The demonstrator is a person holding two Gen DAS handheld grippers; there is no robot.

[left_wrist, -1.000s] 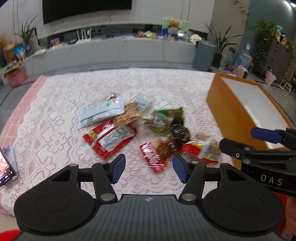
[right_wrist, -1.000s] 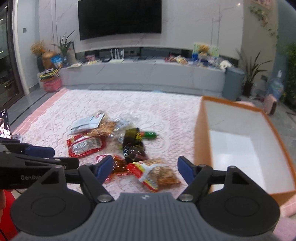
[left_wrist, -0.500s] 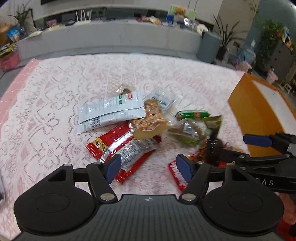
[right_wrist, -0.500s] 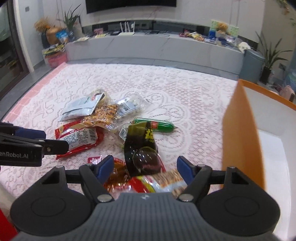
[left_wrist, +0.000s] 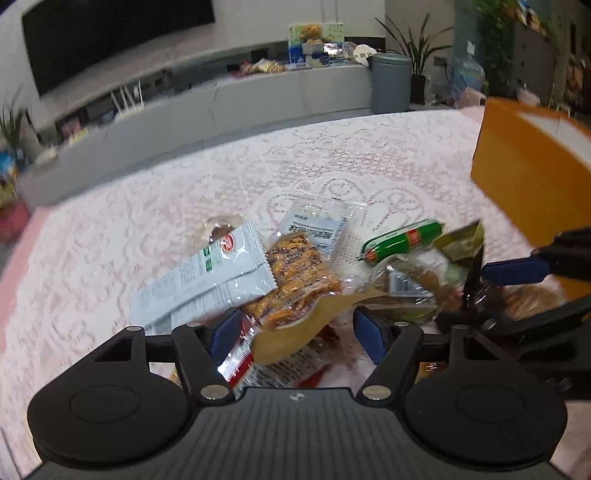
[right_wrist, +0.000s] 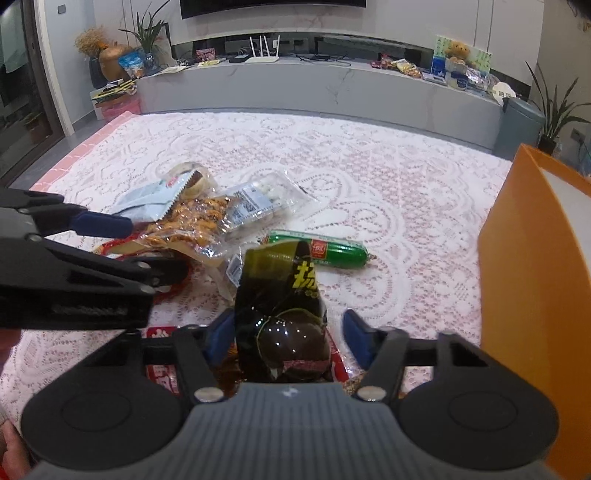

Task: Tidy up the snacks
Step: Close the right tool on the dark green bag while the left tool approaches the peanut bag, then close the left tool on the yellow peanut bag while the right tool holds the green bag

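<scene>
my right gripper (right_wrist: 286,334) is closing its jaws around the dark packet (right_wrist: 282,314) in the snack pile; i'd centre it first. left gripper (left_wrist: 291,332) hangs wide open, empty, above the orange-brown packet (left_wrist: 295,288).

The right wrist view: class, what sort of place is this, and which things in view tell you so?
Most likely a home living room: a wall-mounted television above a long grey media console, potted plants, and snack packets on a lace-covered table.

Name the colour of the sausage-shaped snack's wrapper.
Green with a red label, on the sausage-shaped snack; clearest from the right wrist.
</scene>
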